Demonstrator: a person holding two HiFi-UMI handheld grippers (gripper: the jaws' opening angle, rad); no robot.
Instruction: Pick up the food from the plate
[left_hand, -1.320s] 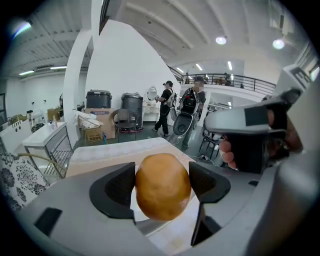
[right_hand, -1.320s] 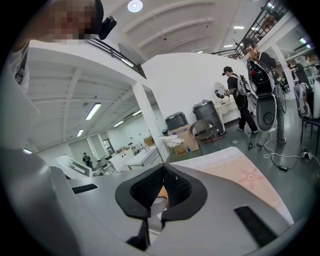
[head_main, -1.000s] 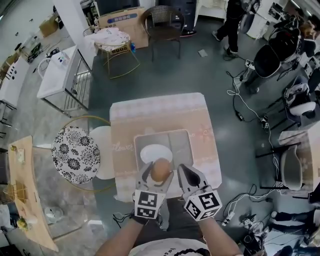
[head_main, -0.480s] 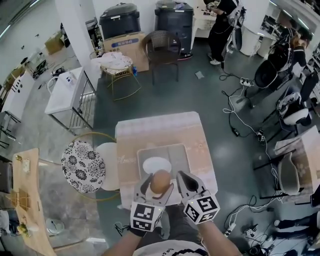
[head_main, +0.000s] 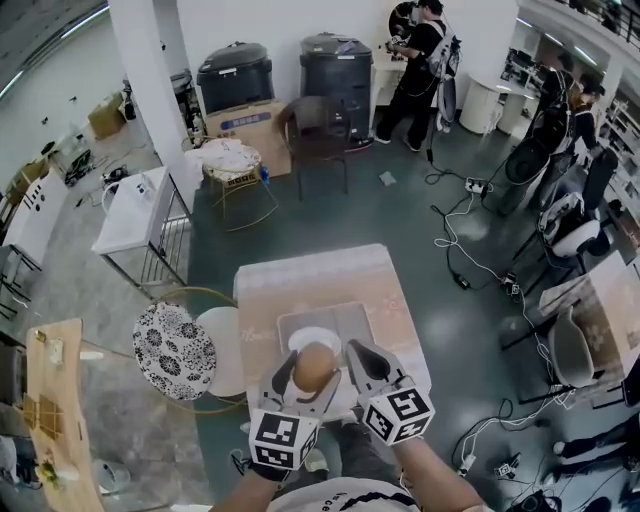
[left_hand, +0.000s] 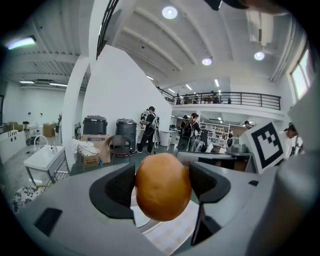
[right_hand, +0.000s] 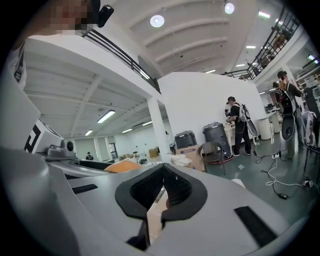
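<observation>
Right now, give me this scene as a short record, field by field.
left tongs: shut on the food
food: round, orange-brown, held above the plate
right tongs: jaws together, nothing between them
plate: white, on the grey tray
tray: on the small table

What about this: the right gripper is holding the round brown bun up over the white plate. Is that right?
Not quite. The left gripper is holding the round brown bun up over the white plate; the left gripper view shows it pinched between that gripper's jaws. The right gripper is shut on nothing.
</observation>
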